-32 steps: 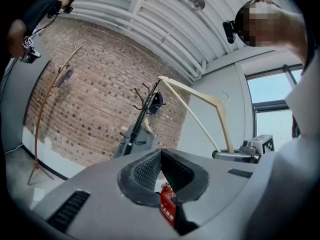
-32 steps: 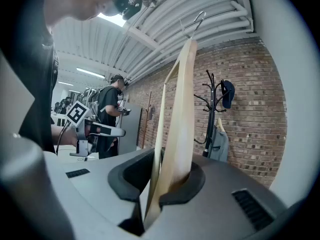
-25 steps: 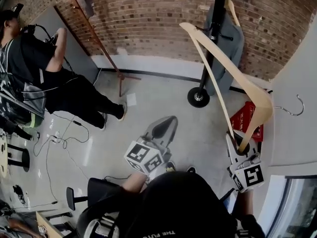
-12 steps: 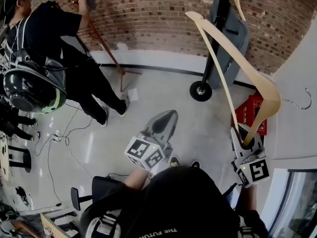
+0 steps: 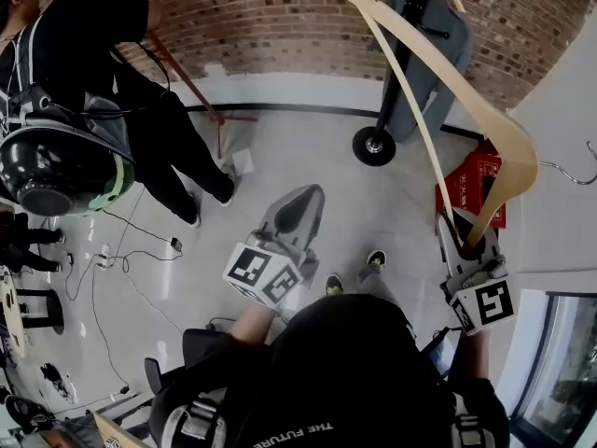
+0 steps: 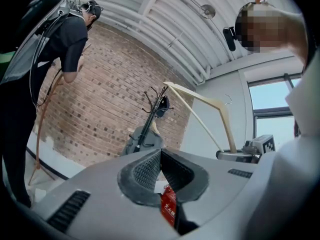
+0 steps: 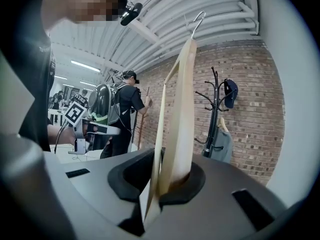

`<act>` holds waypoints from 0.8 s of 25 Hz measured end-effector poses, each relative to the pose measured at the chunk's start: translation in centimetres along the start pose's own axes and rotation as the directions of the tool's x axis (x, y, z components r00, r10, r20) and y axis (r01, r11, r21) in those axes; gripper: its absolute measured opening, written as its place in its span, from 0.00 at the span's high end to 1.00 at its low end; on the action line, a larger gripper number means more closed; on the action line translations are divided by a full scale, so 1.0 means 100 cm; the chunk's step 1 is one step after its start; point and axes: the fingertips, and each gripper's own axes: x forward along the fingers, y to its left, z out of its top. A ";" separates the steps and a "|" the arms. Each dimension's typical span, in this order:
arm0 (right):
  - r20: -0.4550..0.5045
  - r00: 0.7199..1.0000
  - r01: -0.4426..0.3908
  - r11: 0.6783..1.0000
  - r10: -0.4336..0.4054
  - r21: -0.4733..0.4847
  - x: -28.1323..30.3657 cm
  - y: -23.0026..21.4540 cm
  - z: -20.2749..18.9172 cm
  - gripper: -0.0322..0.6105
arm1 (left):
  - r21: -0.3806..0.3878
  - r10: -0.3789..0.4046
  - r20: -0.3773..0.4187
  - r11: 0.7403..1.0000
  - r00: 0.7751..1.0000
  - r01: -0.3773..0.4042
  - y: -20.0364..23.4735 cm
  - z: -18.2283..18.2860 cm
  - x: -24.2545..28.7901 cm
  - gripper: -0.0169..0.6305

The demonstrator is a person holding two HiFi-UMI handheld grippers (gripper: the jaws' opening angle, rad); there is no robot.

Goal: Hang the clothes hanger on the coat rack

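Note:
My right gripper (image 5: pixel 464 243) is shut on the lower end of one arm of a pale wooden clothes hanger (image 5: pixel 485 129), which stands up from the jaws. Its metal hook (image 5: pixel 580 170) sticks out to the right. In the right gripper view the hanger (image 7: pixel 180 114) rises straight out of the right gripper (image 7: pixel 167 179). The black coat rack (image 5: pixel 399 73) stands ahead by the brick wall, with a grey garment (image 5: pixel 437 49) on it and a dark cap (image 7: pixel 229 93) on a peg. My left gripper (image 5: pixel 300 203) is held out beside it, shut and holding nothing (image 6: pixel 160 156).
A person in black with a backpack (image 5: pixel 65 157) stands at the left by a wooden pole stand (image 5: pixel 187 77) leaning on the wall. A red box (image 5: pixel 478 189) lies on the floor near the white wall at the right. Cables (image 5: pixel 131 250) trail across the floor at the left.
Both grippers and the hanger have moved forward towards the coat rack, whose base now shows closer. The person at the left has stepped up to the wall.

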 end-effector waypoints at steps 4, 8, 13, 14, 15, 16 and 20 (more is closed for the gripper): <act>0.008 1.000 0.016 1.000 -0.016 0.012 0.016 -0.017 -0.009 0.88 | 0.011 0.001 -0.001 1.000 1.000 -0.001 0.014 -0.004 0.018 0.95; 0.006 1.000 0.025 1.000 -0.025 0.014 0.034 -0.037 -0.021 0.88 | 0.015 0.008 0.000 1.000 1.000 -0.008 0.026 -0.008 0.040 0.95; 0.011 1.000 0.010 1.000 -0.010 0.004 0.078 -0.082 -0.026 0.88 | 0.038 0.010 0.011 0.999 1.000 -0.010 0.052 0.005 0.095 0.95; 0.009 1.000 0.010 1.000 -0.010 0.005 0.085 -0.092 -0.027 0.88 | 0.040 0.010 0.013 0.999 1.000 -0.010 0.055 0.007 0.107 0.95; 0.006 1.000 0.009 1.000 -0.009 0.006 0.092 -0.102 -0.028 0.88 | 0.042 0.010 0.013 0.999 1.000 -0.010 0.058 0.009 0.119 0.95; 0.002 1.000 0.007 1.000 -0.007 0.007 0.099 -0.112 -0.029 0.88 | 0.042 0.011 0.011 0.999 1.000 -0.011 0.060 0.010 0.131 0.95; -0.016 1.000 -0.020 1.000 0.020 -0.005 0.126 -0.160 -0.036 0.88 | 0.047 0.013 0.011 0.999 1.000 -0.014 0.068 0.015 0.191 0.95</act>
